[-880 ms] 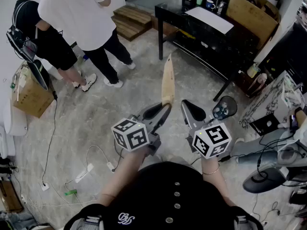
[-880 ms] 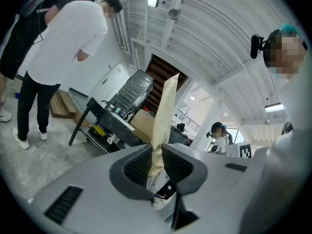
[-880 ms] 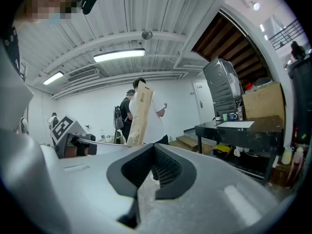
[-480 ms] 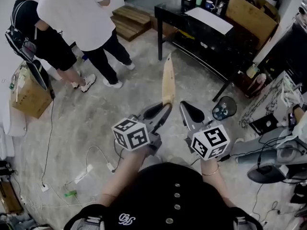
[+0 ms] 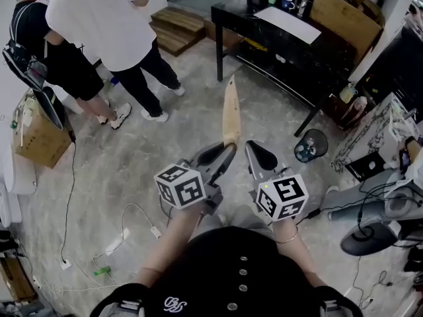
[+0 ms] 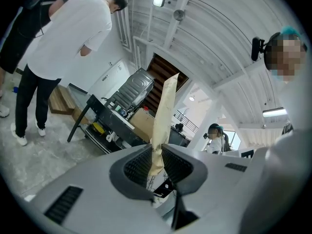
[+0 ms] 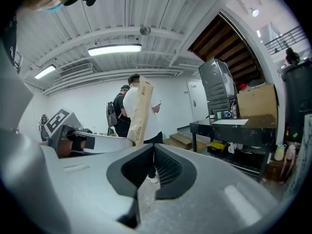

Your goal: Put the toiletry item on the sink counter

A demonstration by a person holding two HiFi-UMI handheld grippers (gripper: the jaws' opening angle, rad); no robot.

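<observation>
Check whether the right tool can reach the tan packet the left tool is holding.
Probably yes: right tool sits beside the tan packet clamped in the left tool, nothing between. Its jaws are shut, so open first.

The toiletry item (image 5: 230,111) is pale tan, with small dark print on it. The left gripper (image 5: 227,149) has a light grey body and black ribbed pads, and its cube is white with black square markers. The right gripper (image 5: 252,149) has the same colours. The floor (image 5: 152,144) is grey with lighter and darker mottling. The worktop (image 5: 264,38) is black, and the sheet of paper (image 5: 288,24) on it is white. The cardboard box (image 5: 344,18) is brown. The person (image 5: 99,12) nearest wears a white shirt and black trousers. The wooden steps (image 5: 175,32) are brown.
</observation>
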